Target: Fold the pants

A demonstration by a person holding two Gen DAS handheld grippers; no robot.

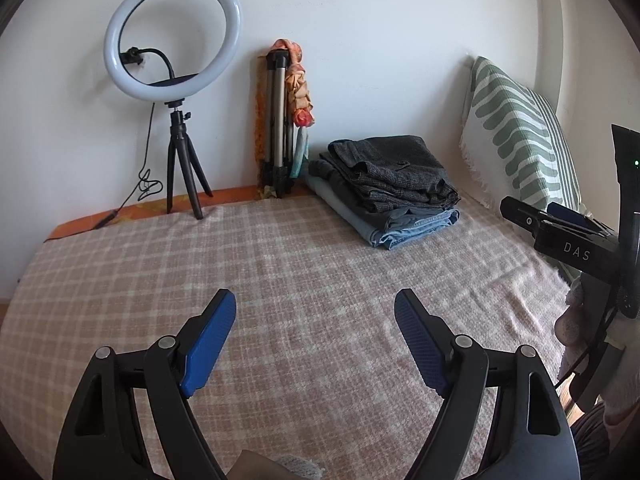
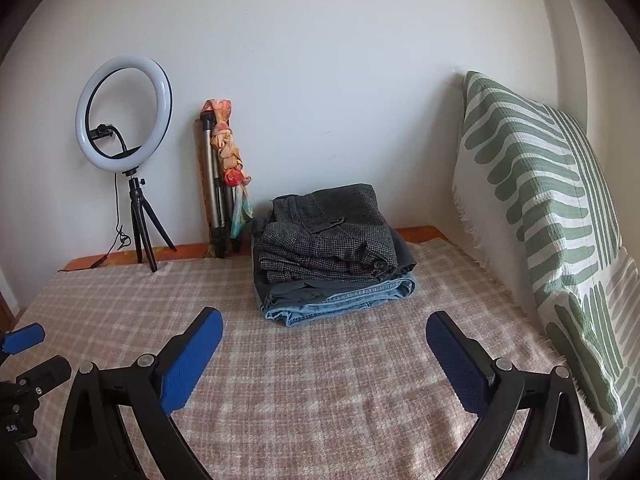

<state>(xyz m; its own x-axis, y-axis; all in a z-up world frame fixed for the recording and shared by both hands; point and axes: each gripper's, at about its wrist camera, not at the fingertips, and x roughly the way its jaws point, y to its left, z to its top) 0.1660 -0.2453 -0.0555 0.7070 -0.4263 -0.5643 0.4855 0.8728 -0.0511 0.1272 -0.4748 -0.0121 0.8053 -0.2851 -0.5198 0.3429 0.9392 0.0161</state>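
Left gripper [image 1: 315, 300] spread wide over the checked blanket [image 1: 280, 264], blue pads [image 1: 210, 344] apart, nothing between them. Right gripper [image 2: 324, 322] likewise wide and bare, hanging above the same blanket, aimed toward the pile. Seen from the left wrist, at the right edge and side-on, so no telling its spread from there. Stack of folded pants [image 2: 328, 248] at the far side of the bed, close to the wall: grey tweed pair [image 1: 394, 170] on top, a dark pair under it, blue jeans [image 2: 344, 300] at the bottom. Pile well apart from both grippers. Striped green-and-white cushion [image 2: 536, 184] propped upright to the right of the stack. Ring light [image 1: 172, 36] on a small tripod at the far left edge of the bed. Folded tripod [image 1: 276, 120] with an orange scarf [image 1: 298, 80] draped on it, leaning on the wall between light and pile.
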